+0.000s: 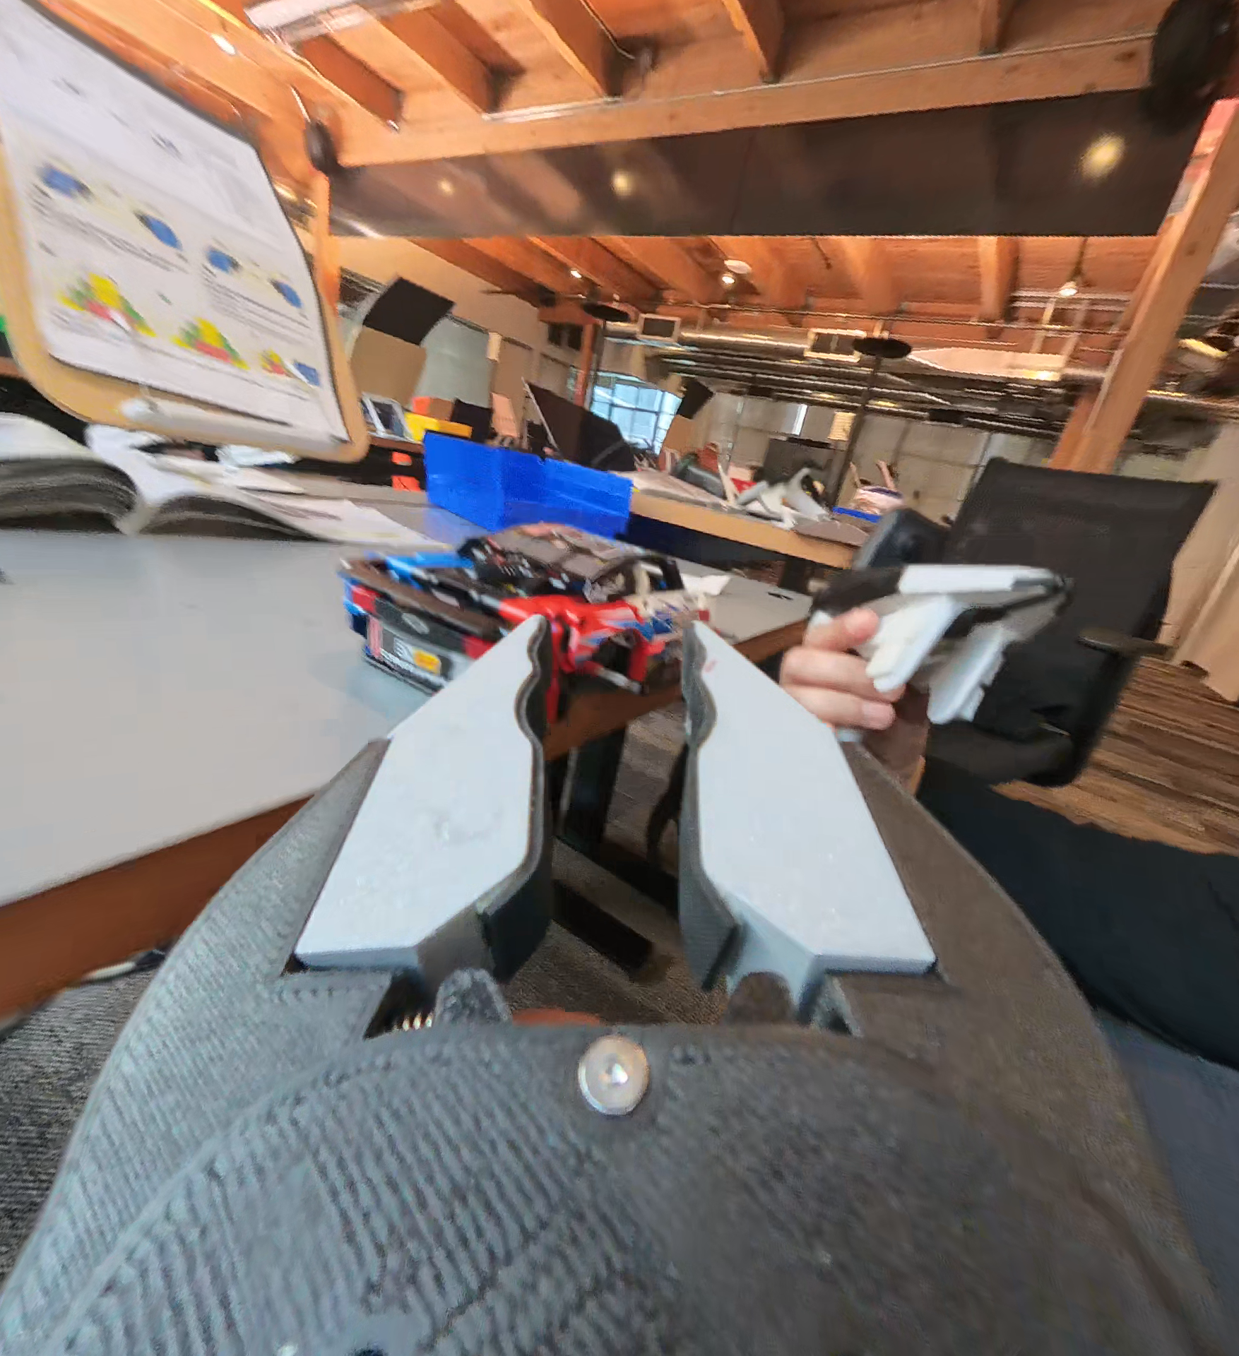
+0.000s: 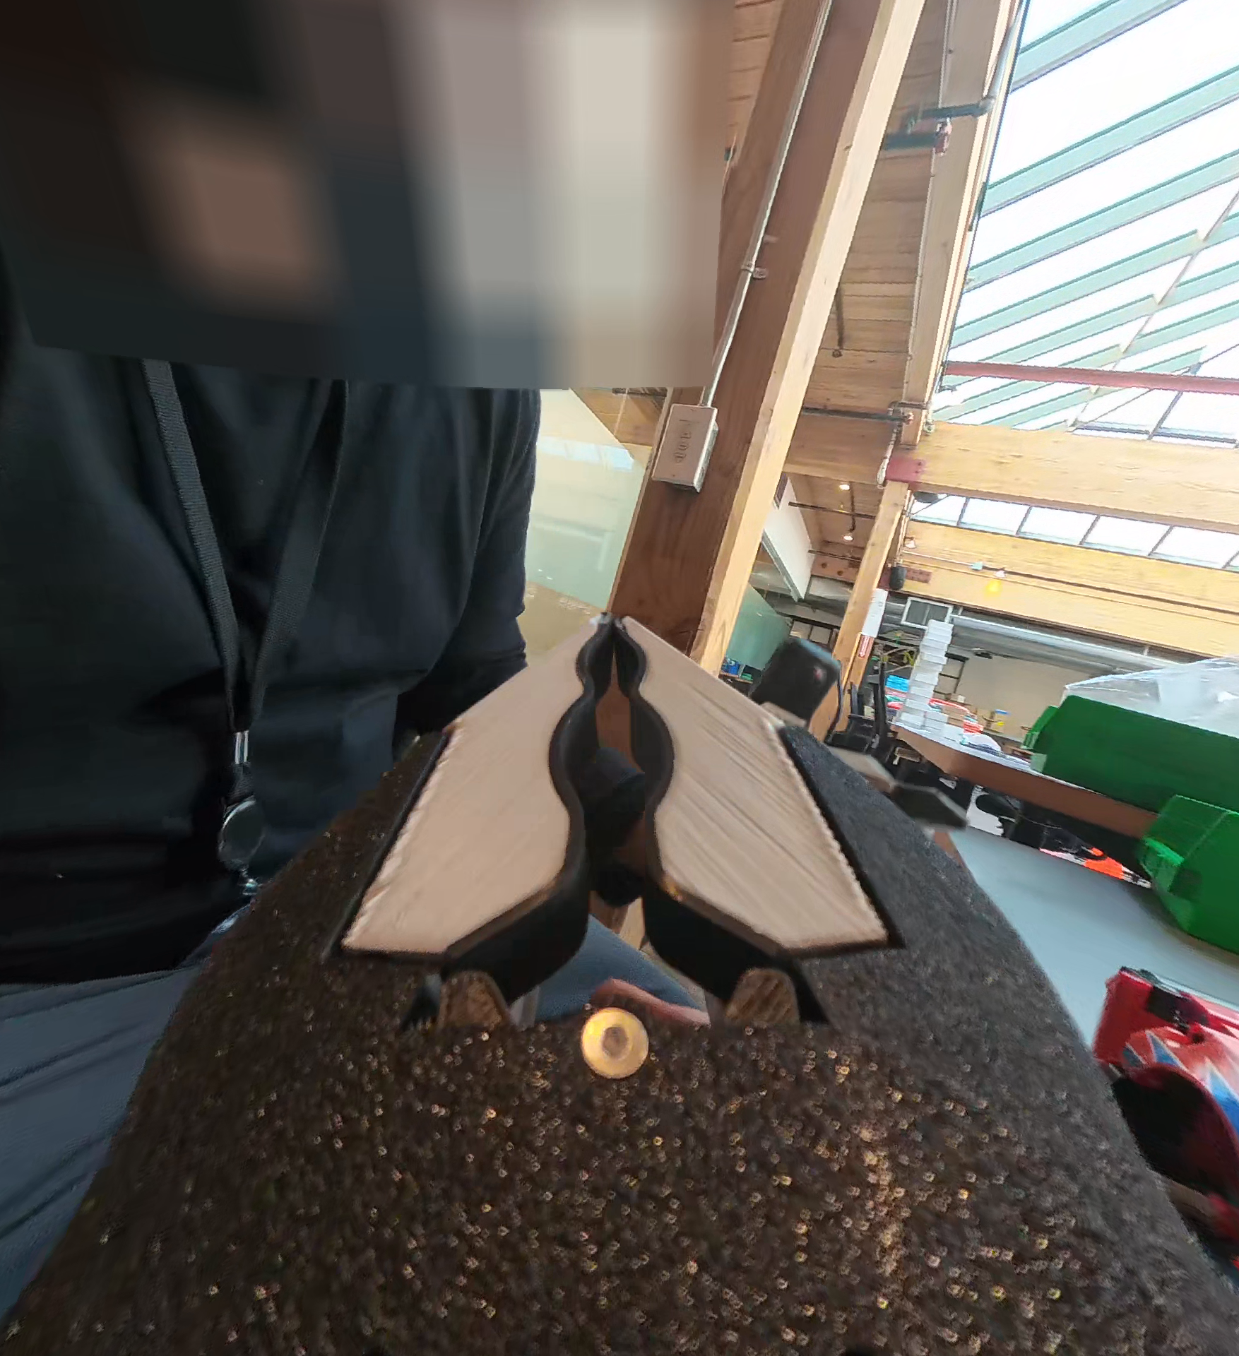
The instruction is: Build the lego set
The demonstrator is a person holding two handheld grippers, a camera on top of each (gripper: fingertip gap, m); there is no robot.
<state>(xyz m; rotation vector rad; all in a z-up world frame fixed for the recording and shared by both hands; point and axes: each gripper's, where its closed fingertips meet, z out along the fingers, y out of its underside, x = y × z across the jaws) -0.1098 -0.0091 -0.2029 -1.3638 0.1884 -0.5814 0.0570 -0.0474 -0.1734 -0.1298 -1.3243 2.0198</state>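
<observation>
A red, blue and black lego car (image 1: 514, 609) stands on the grey table (image 1: 125, 697) near its front corner. My left gripper (image 1: 616, 660) is open and empty, held low in front of the table edge, with the car just beyond its fingertips. A hand (image 1: 829, 682) holds the right gripper's white handle (image 1: 969, 609) off the table to the right of the car. In the right wrist view my right gripper (image 2: 611, 624) is shut and points up at a person's dark top (image 2: 161, 660). A tiny pale speck sits at its tips; I cannot tell what it is. The car (image 2: 1204, 1086) shows at the lower right.
A clipboard with an instruction sheet (image 1: 161, 242) hangs at upper left above an open book (image 1: 88, 477). A blue bin (image 1: 528, 484) stands behind the car. A black chair (image 1: 1042, 624) is at right. Green bins (image 2: 1226, 880) sit on the table. A wooden post (image 2: 749, 367) rises behind. About 15 cm separates my left fingertips from my right.
</observation>
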